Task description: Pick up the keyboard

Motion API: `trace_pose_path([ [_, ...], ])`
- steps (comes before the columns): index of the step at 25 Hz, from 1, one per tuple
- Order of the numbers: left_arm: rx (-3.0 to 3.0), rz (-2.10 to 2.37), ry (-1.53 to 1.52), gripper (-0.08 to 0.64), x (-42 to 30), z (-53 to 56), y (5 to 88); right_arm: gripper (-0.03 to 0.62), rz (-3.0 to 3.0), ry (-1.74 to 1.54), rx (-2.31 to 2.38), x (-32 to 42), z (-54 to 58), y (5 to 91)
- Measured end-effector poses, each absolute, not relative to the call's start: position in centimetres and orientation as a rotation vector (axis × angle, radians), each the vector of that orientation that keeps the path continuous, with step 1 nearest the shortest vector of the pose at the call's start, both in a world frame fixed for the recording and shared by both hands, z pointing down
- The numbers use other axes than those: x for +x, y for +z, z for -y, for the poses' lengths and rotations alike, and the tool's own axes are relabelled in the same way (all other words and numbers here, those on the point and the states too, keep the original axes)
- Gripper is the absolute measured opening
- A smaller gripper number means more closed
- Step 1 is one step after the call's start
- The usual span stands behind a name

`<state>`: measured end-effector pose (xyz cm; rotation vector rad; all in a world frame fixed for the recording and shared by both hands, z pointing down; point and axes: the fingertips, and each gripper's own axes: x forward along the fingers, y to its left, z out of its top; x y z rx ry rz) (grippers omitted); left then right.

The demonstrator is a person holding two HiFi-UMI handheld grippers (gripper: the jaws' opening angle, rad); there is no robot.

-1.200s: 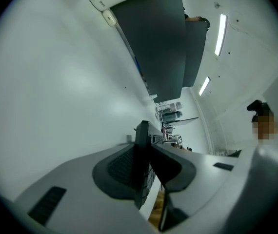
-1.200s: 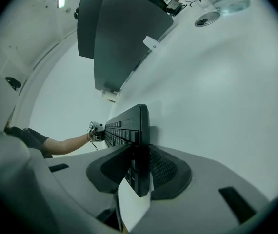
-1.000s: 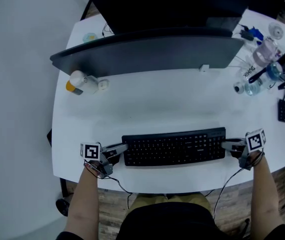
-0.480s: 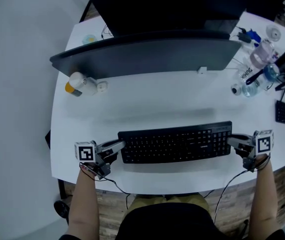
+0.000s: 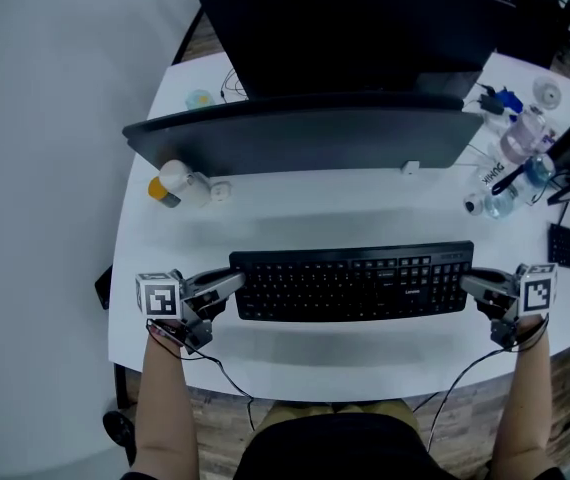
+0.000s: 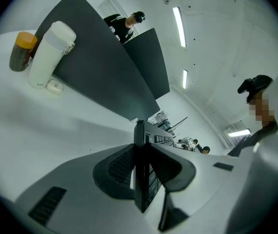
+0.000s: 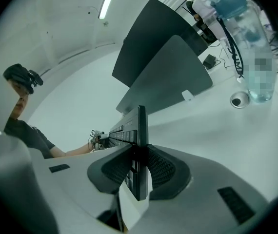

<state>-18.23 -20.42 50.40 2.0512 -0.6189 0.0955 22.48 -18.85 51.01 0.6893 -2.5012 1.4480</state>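
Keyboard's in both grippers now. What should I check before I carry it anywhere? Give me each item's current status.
1. Left gripper on the keyboard: ok, jaws clamp its left end.
2. Right gripper: ok, jaws have just been closing and clamp the right end.
3. Keyboard level: ok, roughly level in the head view.
4. Clear of the table: ok, its shadow lies apart below it.
5. Gap to the monitor: ok, apart.
6. Trailing keyboard cable: cannot tell.
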Motion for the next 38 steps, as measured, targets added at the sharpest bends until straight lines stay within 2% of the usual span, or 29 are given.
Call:
trace_pose_path([
  [16,2.115,0.693,0.136,0.104,-19.2,21.7,41.5,0.104,2.594,1.382,0.791,21.9,19.8,43.3],
  [38,2.135,0.753,-0.019,0.106,-20.5,21.5,39.1,0.112,2.763,1.305,0.923,21.2,19.5,38.7],
])
